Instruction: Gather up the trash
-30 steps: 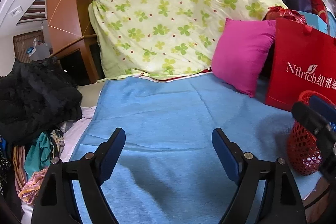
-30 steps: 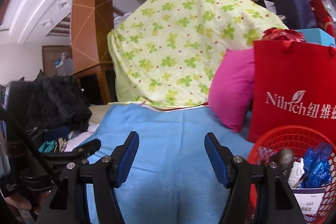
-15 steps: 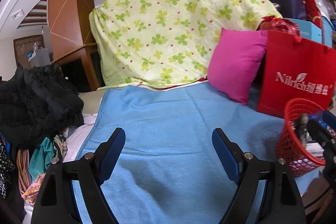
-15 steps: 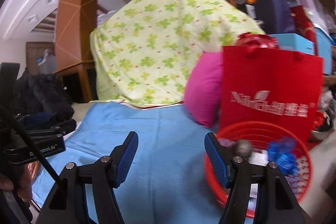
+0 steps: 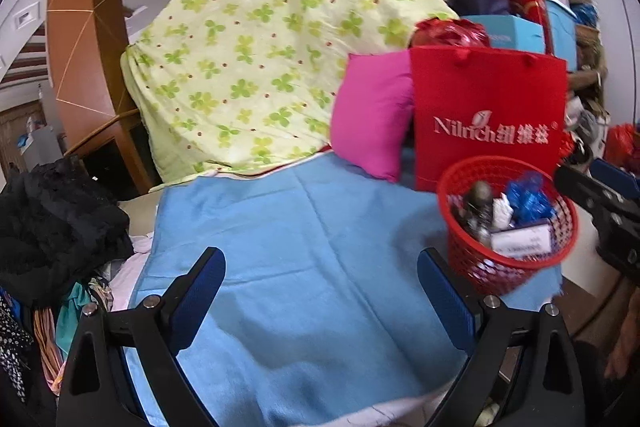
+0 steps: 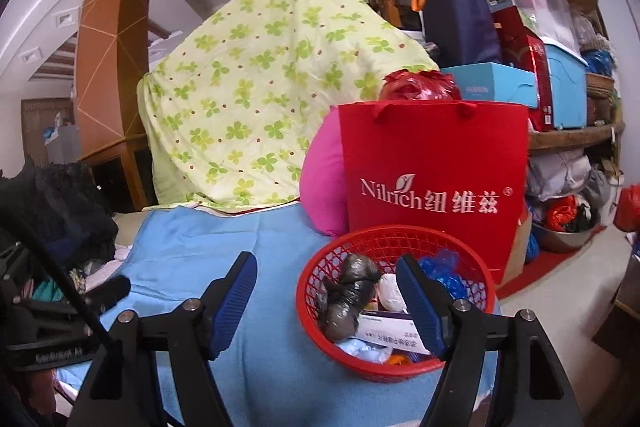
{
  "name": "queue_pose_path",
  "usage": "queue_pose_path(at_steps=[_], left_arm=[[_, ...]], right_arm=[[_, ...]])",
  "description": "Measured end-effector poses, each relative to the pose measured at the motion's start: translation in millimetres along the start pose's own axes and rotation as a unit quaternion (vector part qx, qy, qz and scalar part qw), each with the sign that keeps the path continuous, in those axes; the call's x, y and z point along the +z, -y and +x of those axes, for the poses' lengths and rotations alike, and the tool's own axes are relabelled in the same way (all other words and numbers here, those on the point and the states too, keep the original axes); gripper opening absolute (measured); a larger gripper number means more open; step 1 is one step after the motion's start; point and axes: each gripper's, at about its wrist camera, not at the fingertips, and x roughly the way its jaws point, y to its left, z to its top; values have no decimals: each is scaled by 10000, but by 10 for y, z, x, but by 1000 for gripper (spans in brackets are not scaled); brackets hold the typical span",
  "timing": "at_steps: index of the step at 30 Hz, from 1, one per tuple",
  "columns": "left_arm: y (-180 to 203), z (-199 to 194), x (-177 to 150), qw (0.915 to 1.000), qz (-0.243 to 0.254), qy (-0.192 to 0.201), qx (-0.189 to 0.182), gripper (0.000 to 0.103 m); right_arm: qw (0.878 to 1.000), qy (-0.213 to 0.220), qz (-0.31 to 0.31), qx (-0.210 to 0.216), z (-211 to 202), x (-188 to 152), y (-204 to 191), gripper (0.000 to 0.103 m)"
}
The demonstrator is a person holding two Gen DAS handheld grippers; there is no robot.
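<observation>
A red mesh basket point(image 5: 472, 251) point(image 6: 316, 283) stands on the blue cloth point(image 5: 280, 247) point(image 6: 180, 239) at its right edge. Inside lie a dark crumpled bag point(image 6: 352, 287), blue wrappers point(image 5: 528, 199) point(image 6: 444, 271), white paper point(image 6: 386, 291) and a printed box point(image 6: 392, 335). My left gripper point(image 5: 320, 283) hovers over the bare cloth left of the basket, its jaws opening with nothing between them. My right gripper point(image 6: 326, 291) sits just before the basket, jaws opening and empty, its right finger overlapping the basket in the picture.
A red Nilrich paper bag point(image 5: 488, 115) point(image 6: 432, 179) and a pink cushion point(image 5: 372, 119) stand behind the basket. A clover-print quilt point(image 5: 260, 47) rises at the back. Black clothing point(image 5: 48, 223) piles up at left. Boxes and bins point(image 6: 520, 39) crowd the shelf at right.
Both grippers have pulled back and swung right, so the basket now shows whole in both views. Both pairs of jaws stand wider than before.
</observation>
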Motion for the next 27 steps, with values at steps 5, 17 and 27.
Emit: queue_pose_path(at_steps=[5, 17, 27], left_arm=[[120, -134, -72, 9997, 9, -234, -44, 97], [324, -413, -194, 9982, 272, -526, -1, 97], [381, -668, -149, 9982, 327, -501, -22, 97]], right_arm=[[10000, 11, -36, -48, -147, 20, 63, 75], [9999, -85, -104, -43, -534, 1, 183, 75], [9998, -7, -202, -75, -823, 42, 230, 75]])
